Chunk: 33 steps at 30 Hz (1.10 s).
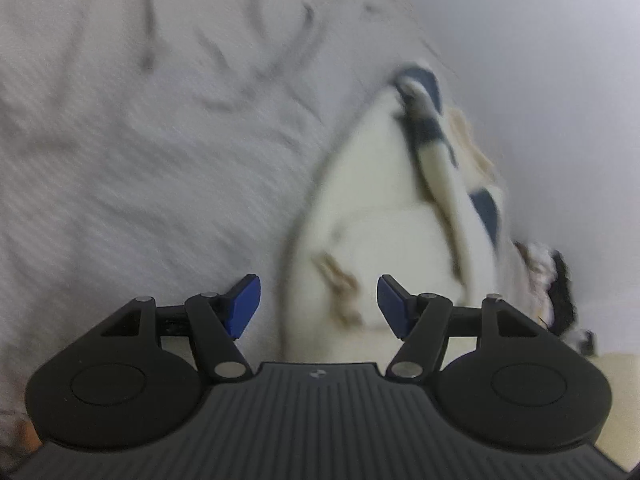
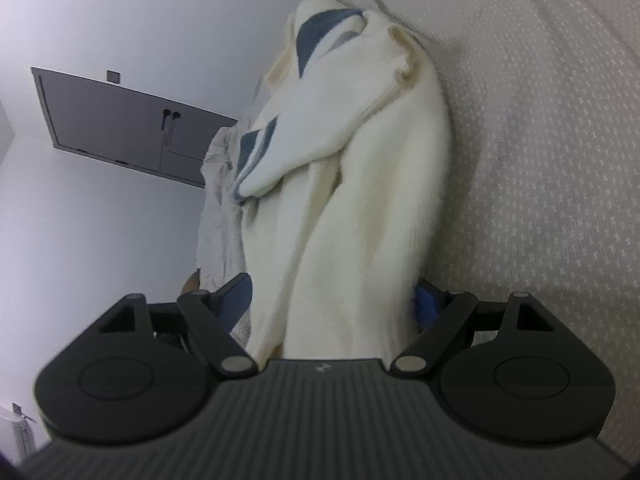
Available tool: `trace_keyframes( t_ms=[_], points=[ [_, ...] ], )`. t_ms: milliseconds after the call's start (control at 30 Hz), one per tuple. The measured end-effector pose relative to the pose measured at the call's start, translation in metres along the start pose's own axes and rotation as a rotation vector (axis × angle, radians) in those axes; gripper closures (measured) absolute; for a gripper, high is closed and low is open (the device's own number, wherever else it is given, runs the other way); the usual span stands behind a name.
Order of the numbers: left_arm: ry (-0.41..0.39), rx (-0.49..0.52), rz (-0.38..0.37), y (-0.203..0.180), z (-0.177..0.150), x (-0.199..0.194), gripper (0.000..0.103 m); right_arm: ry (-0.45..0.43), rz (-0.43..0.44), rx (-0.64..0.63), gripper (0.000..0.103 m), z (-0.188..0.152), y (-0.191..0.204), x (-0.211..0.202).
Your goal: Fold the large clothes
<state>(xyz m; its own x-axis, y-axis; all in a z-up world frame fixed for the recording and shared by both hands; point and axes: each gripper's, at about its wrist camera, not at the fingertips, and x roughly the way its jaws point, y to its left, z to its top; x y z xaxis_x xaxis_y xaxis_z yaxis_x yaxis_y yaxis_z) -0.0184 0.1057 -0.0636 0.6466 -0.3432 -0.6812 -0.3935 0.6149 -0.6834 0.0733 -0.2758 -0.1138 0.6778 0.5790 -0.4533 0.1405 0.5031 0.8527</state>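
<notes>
My left gripper [image 1: 319, 306] stands open over the bed, its blue pads [image 1: 244, 306] well apart with nothing pressed between them. Past its fingertips I see the edge of the cream garment [image 1: 384, 216], lying in a long bunched heap on the grey bedcover [image 1: 120, 160]. Dark blue patches [image 1: 486, 210] show along the garment's far side, and a brownish mark [image 1: 340, 284] sits on the cloth just beyond my pads. This view is smeared, so finer detail is lost. A small dark and white bundle [image 1: 552, 284] lies at the right, near the wall; I cannot tell what it is.

My right gripper [image 2: 332, 304] also has its jaws spread wide. The thick cream cloth [image 2: 360, 220] runs straight through the gap between its fingers and fills most of it. The right pad [image 2: 426, 304] is half hidden behind the fabric, which touches it or lies just beside it; the left finger [image 2: 234, 300] stands clear of the cloth, so I am not clamping it. From here the garment stretches away in heavy folds, a blue-striped part [image 2: 316, 32] twisted at its far end. It rests on the patterned bedcover [image 2: 540, 140], with a crumpled grey sheet [image 2: 220, 200] on its left. Behind is a white wall with a dark panel [image 2: 120, 124].
</notes>
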Motion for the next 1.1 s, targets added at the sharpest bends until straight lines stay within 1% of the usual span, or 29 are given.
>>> trace_keyframes(
  t_ms=[33,100,167,200,267,300,333,367,400,433,467,500,600,667,733,800,900,967,1000,1033,1067,1100],
  points=[
    [0.027,0.001,-0.014,-0.001,-0.003,0.004,0.033,0.007,-0.003,-0.013,0.020,-0.001,0.002,-0.002],
    [0.066,-0.003,-0.008,-0.001,-0.010,0.011,0.033,0.042,-0.025,-0.046,0.020,-0.006,0.005,-0.002],
    [0.092,-0.008,0.006,0.001,-0.014,0.018,0.033,0.059,-0.085,-0.091,0.026,-0.014,0.011,0.003],
    [0.098,-0.007,0.010,0.001,-0.014,0.021,0.033,0.082,-0.122,-0.112,0.027,-0.018,0.012,0.007],
    [0.104,-0.005,0.015,0.002,-0.016,0.024,0.032,0.108,-0.176,-0.129,0.036,-0.023,0.011,0.014],
    [0.105,-0.005,0.015,0.002,-0.016,0.026,0.032,0.109,-0.199,-0.132,0.042,-0.025,0.011,0.016],
    [0.105,-0.006,0.015,0.002,-0.017,0.027,0.032,0.101,-0.217,-0.130,0.059,-0.024,0.010,0.017],
    [0.104,-0.007,0.015,0.003,-0.016,0.028,0.032,0.090,-0.228,-0.119,0.079,-0.023,0.008,0.017],
    [0.104,-0.008,0.013,0.003,-0.016,0.030,0.032,0.072,-0.233,-0.104,0.085,-0.021,0.007,0.015],
    [0.104,-0.008,0.014,0.003,-0.016,0.031,0.031,0.054,-0.213,-0.092,0.088,-0.018,0.006,0.011],
    [0.103,-0.007,0.015,0.002,-0.017,0.032,0.031,0.027,-0.165,-0.086,0.090,-0.016,0.007,0.005],
    [0.101,-0.008,0.012,0.003,-0.016,0.031,0.031,0.004,-0.140,-0.096,0.091,-0.013,0.011,0.000],
    [0.105,0.007,-0.009,-0.002,-0.020,0.036,0.030,-0.085,-0.093,-0.145,0.092,-0.006,0.025,-0.019],
    [0.118,0.018,-0.030,-0.004,-0.022,0.041,0.030,-0.126,-0.082,-0.148,0.093,-0.001,0.026,-0.027],
    [0.147,0.019,-0.051,-0.005,-0.025,0.051,0.030,-0.163,-0.098,-0.142,0.093,0.005,0.024,-0.033],
    [0.164,0.032,-0.045,-0.008,-0.027,0.060,0.030,-0.169,-0.113,-0.110,0.093,0.009,0.017,-0.034],
    [0.154,0.079,-0.021,-0.015,-0.030,0.070,0.031,-0.139,-0.143,-0.056,0.093,0.012,0.004,-0.026],
    [0.145,0.090,-0.013,-0.018,-0.031,0.075,0.033,-0.129,-0.160,-0.048,0.093,0.013,0.001,-0.022],
    [0.138,0.094,-0.011,-0.019,-0.031,0.077,0.036,-0.126,-0.166,-0.050,0.093,0.011,0.000,-0.022],
    [0.134,0.101,-0.008,-0.021,-0.031,0.077,0.050,-0.123,-0.174,-0.055,0.093,0.012,0.000,-0.019],
    [0.131,0.104,-0.004,-0.022,-0.030,0.078,0.067,-0.116,-0.179,-0.060,0.093,0.012,-0.001,-0.014],
    [0.126,0.099,-0.002,-0.021,-0.029,0.077,0.074,-0.106,-0.180,-0.062,0.093,0.013,-0.001,-0.010]
  ],
)
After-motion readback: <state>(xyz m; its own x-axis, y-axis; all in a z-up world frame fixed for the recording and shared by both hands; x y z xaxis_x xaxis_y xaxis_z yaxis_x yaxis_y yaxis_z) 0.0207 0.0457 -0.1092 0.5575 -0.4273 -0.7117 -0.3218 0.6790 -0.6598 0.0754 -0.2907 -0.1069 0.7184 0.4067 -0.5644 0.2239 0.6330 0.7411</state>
